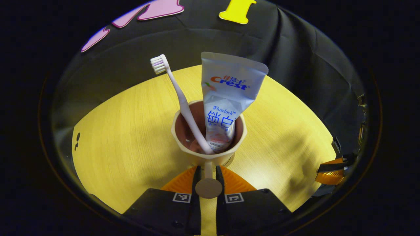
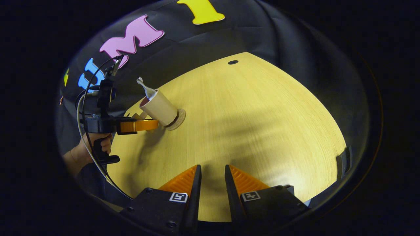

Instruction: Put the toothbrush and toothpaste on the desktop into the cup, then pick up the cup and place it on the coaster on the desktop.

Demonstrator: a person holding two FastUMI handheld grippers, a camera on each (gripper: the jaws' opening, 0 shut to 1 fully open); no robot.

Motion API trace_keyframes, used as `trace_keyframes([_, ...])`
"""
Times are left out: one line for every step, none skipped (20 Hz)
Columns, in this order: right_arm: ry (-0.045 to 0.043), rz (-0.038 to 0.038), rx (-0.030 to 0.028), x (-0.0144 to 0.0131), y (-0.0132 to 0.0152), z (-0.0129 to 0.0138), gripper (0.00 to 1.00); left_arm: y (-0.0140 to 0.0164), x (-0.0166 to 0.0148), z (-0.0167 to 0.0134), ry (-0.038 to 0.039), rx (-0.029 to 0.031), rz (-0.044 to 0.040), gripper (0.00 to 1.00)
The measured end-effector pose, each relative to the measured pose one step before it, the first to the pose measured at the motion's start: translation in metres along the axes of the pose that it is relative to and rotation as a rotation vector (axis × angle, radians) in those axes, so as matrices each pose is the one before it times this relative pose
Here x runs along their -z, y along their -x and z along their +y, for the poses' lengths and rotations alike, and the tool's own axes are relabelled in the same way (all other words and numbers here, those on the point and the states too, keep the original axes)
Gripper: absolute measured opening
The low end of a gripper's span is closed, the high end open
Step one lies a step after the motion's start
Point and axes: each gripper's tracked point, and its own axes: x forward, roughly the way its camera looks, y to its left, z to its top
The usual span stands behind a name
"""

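Pale wood counter (image 2: 249, 118) is seen against black cloth. At frame centre in the left gripper view, the cup (image 1: 208, 154) with toothbrush (image 1: 178, 98) and toothpaste (image 1: 226, 98) is gripped by its handle (image 1: 208, 170), the left claw (image 1: 208, 175) clamped. At left in the right gripper view, it is seated on the coaster (image 2: 178, 119). The right claw (image 2: 212, 178) is held slightly parted, nothing between.

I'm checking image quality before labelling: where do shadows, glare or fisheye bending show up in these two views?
Left gripper view: sharp; the cup casts soft shadows on the desktop, whose far edge bows into an arc. Right gripper view: a bright glare patch near the desktop's lower right, broad soft shadows across it, and the cup leans from fisheye distortion near the left edge.
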Motion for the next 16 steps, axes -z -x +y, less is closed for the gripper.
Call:
trace_keyframes([-0.00802,-0.00189,0.00638,-0.00023,0.00295,-0.00394,0.44,-0.00240,-0.00090,-0.00297,-0.00237,-0.00068,0.00154,0.23])
trace_keyframes([-0.00704,-0.00272,0.00646,-0.00033,0.00164,-0.00447,0.44,-0.00266,-0.00048,-0.00120,-0.00296,-0.00204,0.00160,0.22])
trace_keyframes([-0.00568,-0.00061,0.00601,-0.00060,0.00063,-0.00382,0.44,-0.00202,0.00089,-0.00093,-0.00273,-0.00179,0.00205,0.23])
trace_keyframes([-0.00569,-0.00230,0.00576,0.00075,0.00197,-0.00410,0.44,-0.00154,-0.00018,-0.00024,-0.00434,-0.00372,0.00032,0.23])
trace_keyframes([-0.00601,-0.00015,0.00359,-0.00036,0.00187,-0.00279,0.44,-0.00244,-0.00084,0.00055,-0.00441,-0.00636,0.00219,0.23])
trace_keyframes([-0.00399,-0.00066,0.00225,-0.00055,0.00104,-0.00250,0.44,-0.00097,-0.00006,0.00051,-0.00177,-0.00690,0.00148,0.23])
trace_keyframes([-0.00136,0.00044,0.00256,-0.00045,0.00071,-0.00202,0.44,-0.00099,0.00185,-0.00026,0.00374,-0.00323,0.00213,0.23])
trace_keyframes([0.00112,0.00099,0.00061,-0.00030,0.00008,-0.00126,0.44,0.00005,0.00079,-0.00026,0.00551,0.00001,0.00213,0.23])
trace_keyframes([0.00210,0.00090,-0.00006,0.00024,-0.00015,0.00001,0.44,-0.00069,0.00038,0.00000,0.00573,0.00033,-0.00290,0.23])
trace_keyframes([0.00210,0.00265,0.00018,0.00022,-0.00034,0.00004,0.44,-0.00072,0.00000,0.00027,0.00110,0.00056,-0.00160,0.23])
trace_keyframes([0.00180,0.00173,-0.00158,0.00008,-0.00034,0.00061,0.44,-0.00049,0.00186,-0.00152,0.00139,0.00132,0.00184,0.23])
trace_keyframes([0.00213,0.00402,-0.00223,0.00175,0.00039,-0.00012,0.44,-0.00155,0.00049,-0.00109,0.00759,0.00278,0.00221,0.23])
trace_keyframes([0.00217,0.00332,-0.00179,0.00094,-0.00139,0.00107,0.44,-0.00328,0.00156,0.00175,0.01352,0.00298,0.01156,0.24])
trace_keyframes([0.00240,0.00051,-0.00228,-0.00043,-0.00034,0.00123,0.44,-0.00181,-0.00004,-0.00039,0.01444,0.00437,-0.00100,0.22])
trace_keyframes([0.00293,-0.00137,-0.00123,0.00052,-0.00075,0.00079,0.44,0.00077,0.00083,0.00258,0.00579,0.00132,-0.00567,0.27])
trace_keyframes([0.00380,-0.00147,0.00053,0.00031,0.00015,0.00115,0.44,-0.00024,0.00106,0.00087,-0.00025,-0.00360,0.00430,0.29])
